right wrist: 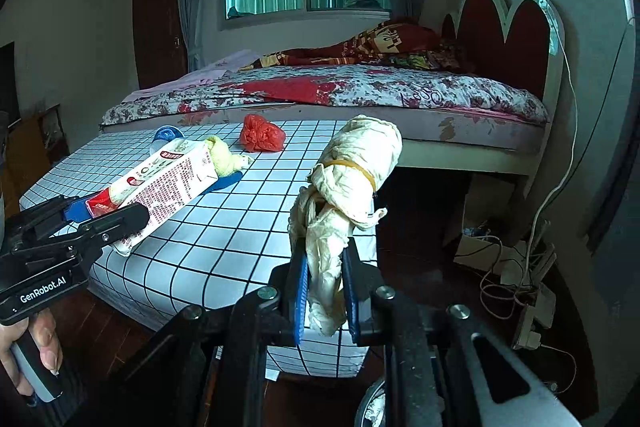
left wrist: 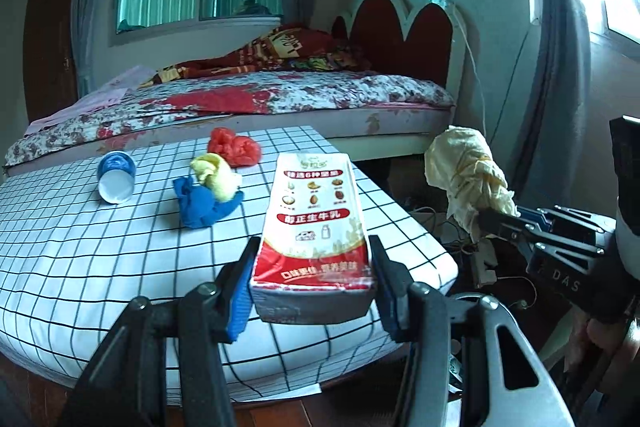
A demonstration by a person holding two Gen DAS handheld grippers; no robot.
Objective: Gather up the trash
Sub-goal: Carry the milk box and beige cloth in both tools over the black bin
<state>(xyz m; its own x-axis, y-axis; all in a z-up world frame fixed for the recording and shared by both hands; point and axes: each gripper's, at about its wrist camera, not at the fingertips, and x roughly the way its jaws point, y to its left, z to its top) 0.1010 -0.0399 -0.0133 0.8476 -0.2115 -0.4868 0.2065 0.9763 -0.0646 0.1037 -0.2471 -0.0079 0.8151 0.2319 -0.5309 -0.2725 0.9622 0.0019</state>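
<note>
Two pieces of trash held, four left on the worktop [left wrist: 100, 247].
My left gripper [left wrist: 314, 291] pinches one milk carton [left wrist: 316, 223], my right gripper [right wrist: 326, 287] one cream bag [right wrist: 352, 179]; one tipped cup [left wrist: 115, 177] and red [left wrist: 234, 147], yellow [left wrist: 216, 175] and blue [left wrist: 204, 205] wads remain.

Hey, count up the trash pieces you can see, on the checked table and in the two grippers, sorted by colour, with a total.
Red crumpled plastic bag: 1
Yellow crumpled wad: 1
Blue crumpled wad: 1
Blue tipped-over paper cup: 1
Red-and-white milk carton: 1
Cream wad of tissue bound with a rubber band: 1
Total: 6
</note>
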